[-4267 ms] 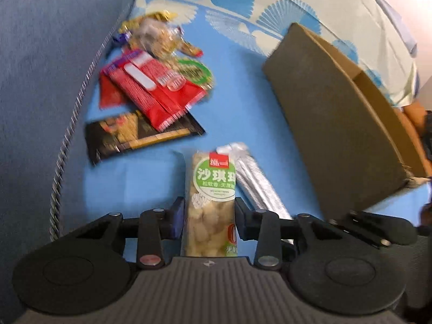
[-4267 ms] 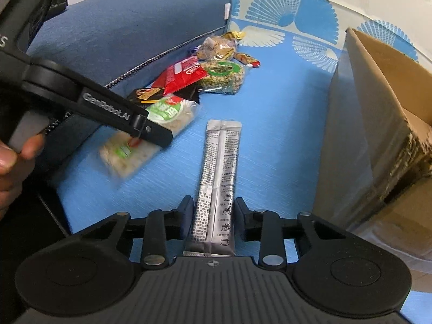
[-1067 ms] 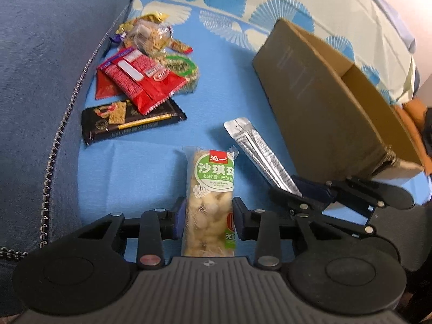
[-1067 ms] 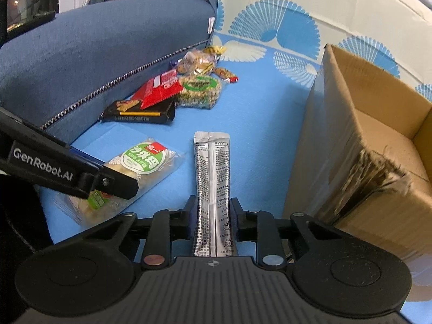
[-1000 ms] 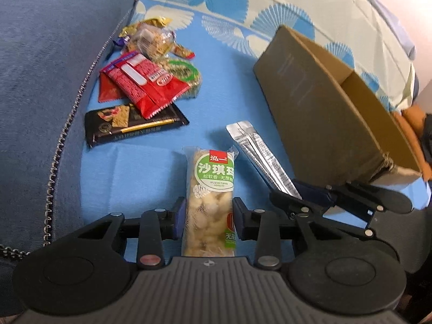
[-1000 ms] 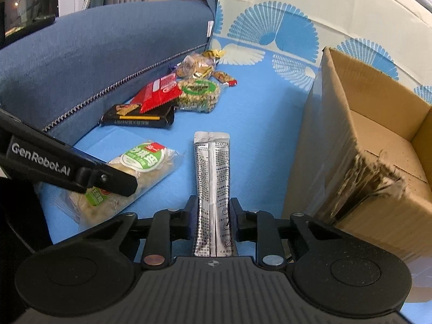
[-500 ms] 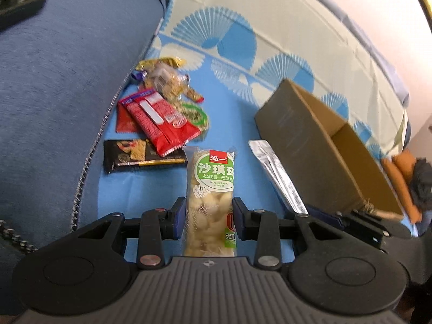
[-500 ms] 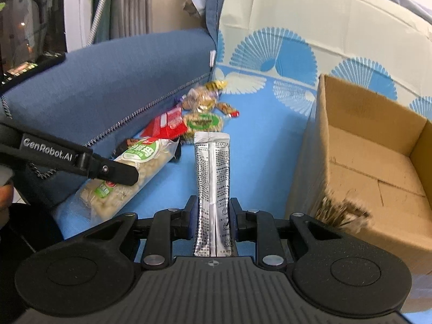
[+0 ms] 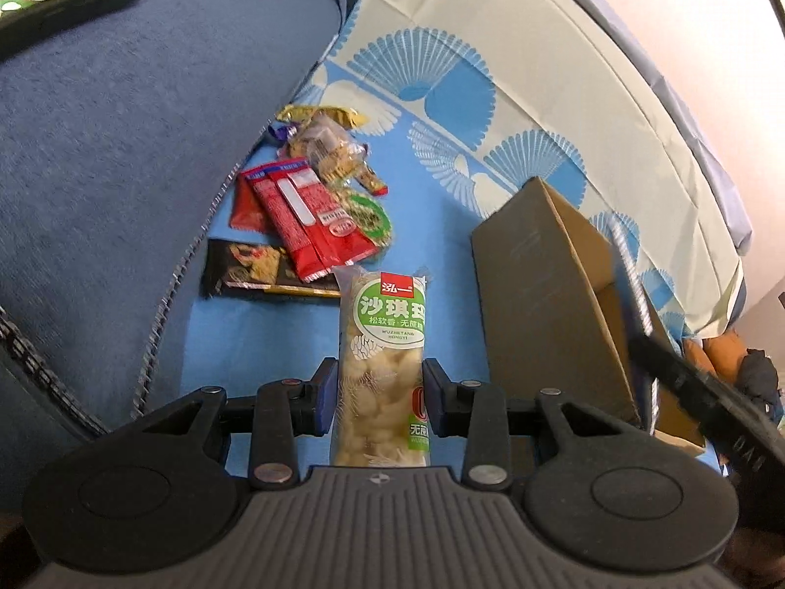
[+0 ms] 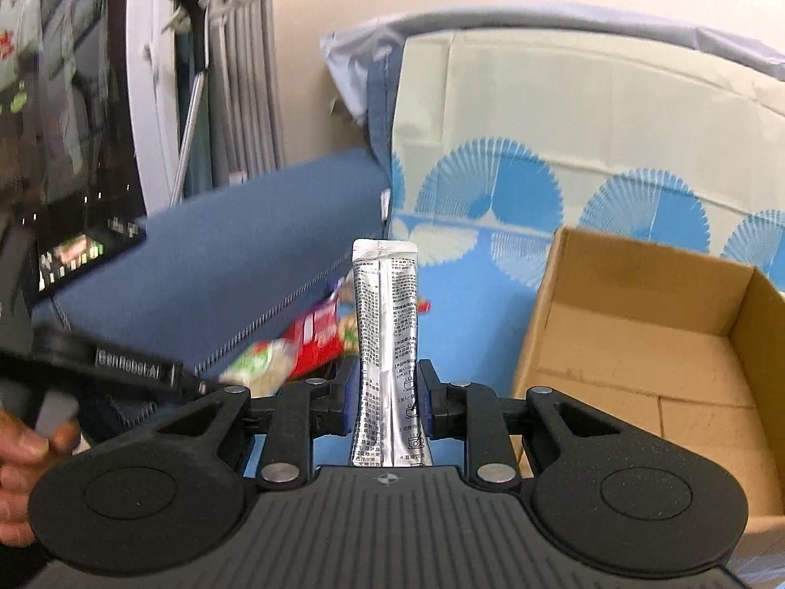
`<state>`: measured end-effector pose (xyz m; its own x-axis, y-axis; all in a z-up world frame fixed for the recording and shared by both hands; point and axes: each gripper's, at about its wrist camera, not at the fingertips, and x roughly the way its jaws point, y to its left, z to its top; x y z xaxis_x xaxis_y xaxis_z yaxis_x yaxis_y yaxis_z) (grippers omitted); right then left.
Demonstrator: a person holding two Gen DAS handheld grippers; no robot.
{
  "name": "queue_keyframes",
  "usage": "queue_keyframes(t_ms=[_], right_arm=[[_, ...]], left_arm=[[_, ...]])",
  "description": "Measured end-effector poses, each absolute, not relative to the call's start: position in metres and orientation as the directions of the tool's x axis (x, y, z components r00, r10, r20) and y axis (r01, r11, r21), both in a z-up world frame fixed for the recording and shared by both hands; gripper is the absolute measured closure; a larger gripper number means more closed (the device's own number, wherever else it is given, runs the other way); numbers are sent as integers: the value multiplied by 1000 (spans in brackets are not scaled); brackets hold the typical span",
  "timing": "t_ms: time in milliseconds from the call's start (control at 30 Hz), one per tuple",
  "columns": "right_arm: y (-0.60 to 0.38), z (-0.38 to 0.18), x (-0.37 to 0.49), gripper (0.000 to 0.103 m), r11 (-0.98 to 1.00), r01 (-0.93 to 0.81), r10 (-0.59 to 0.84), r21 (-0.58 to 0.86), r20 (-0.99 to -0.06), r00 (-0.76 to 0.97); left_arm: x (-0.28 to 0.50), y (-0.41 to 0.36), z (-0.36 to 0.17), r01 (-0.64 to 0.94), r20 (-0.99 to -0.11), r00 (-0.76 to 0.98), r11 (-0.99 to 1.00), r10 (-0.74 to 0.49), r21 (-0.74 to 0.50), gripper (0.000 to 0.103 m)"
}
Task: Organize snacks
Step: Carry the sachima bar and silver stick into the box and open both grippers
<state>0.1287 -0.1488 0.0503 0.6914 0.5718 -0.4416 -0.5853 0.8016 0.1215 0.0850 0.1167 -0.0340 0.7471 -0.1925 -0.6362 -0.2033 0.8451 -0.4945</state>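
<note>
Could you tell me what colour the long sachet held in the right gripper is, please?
Shiny silver foil with small black print: the sachet shows best in the right wrist view.

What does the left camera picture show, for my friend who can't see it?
The left gripper holds a green-labelled snack pack above a blue sofa seat. Behind it lies a pile of snacks, and an open cardboard box stands to the right.

Silver sachet [image 10: 386, 324], green-labelled snack pack [image 9: 387, 338], brown box [image 10: 652, 343], blue fan-patterned cover [image 9: 441, 83]
</note>
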Motion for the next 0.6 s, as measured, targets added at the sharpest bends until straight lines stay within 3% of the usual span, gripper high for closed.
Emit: queue_keyframes(t_ms=[267, 600], right_arm=[[-180, 65, 151, 78, 852, -500, 516, 154, -398, 758], [-231, 64, 183, 78, 931, -279, 355, 234, -415, 838]], left_arm=[[109, 75, -9, -161, -619, 749, 840, -238, -518, 63], [175, -6, 50, -30, -552, 768, 843, -324, -537, 63]])
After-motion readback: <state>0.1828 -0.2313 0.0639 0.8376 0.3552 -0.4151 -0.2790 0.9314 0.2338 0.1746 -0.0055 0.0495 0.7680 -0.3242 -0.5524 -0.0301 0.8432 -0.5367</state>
